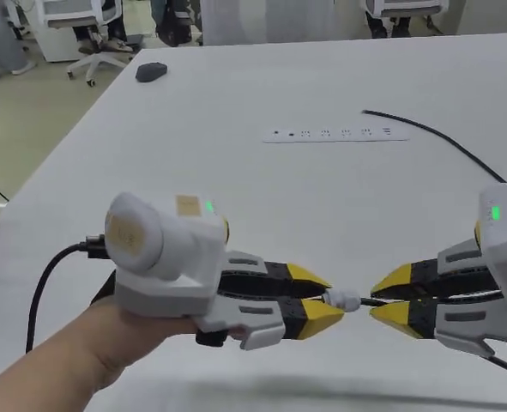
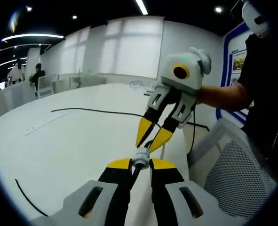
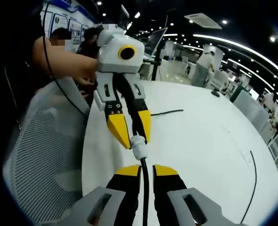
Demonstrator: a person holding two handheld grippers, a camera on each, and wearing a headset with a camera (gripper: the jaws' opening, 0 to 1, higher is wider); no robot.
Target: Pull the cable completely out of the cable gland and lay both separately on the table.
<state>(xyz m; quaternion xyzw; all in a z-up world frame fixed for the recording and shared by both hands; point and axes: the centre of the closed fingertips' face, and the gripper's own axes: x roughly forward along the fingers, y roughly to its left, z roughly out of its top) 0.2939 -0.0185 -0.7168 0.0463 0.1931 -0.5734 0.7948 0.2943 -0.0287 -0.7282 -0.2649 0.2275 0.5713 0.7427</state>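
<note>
In the head view my left gripper [image 1: 332, 298] comes in from the left in a hand, yellow tips pointing right, shut on a small white cable gland [image 1: 343, 300]. Facing it from the right, my right gripper [image 1: 375, 300] is shut on the black cable [image 1: 362, 301] just beside the gland. The left gripper view shows the gland [image 2: 140, 157] at my left gripper's tips [image 2: 141, 164], with the right gripper [image 2: 146, 145] close behind it. In the right gripper view the cable [image 3: 144, 188] runs between my right gripper's tips [image 3: 146, 169] up into the gland [image 3: 138, 147]. Both hang above the white table [image 1: 236, 189].
A white power strip [image 1: 334, 134] lies further back on the table, with a second black cable [image 1: 433, 136] curving off to the right. A dark mouse [image 1: 151, 72] sits near the far left edge. Office chairs [image 1: 90, 34] stand beyond the table.
</note>
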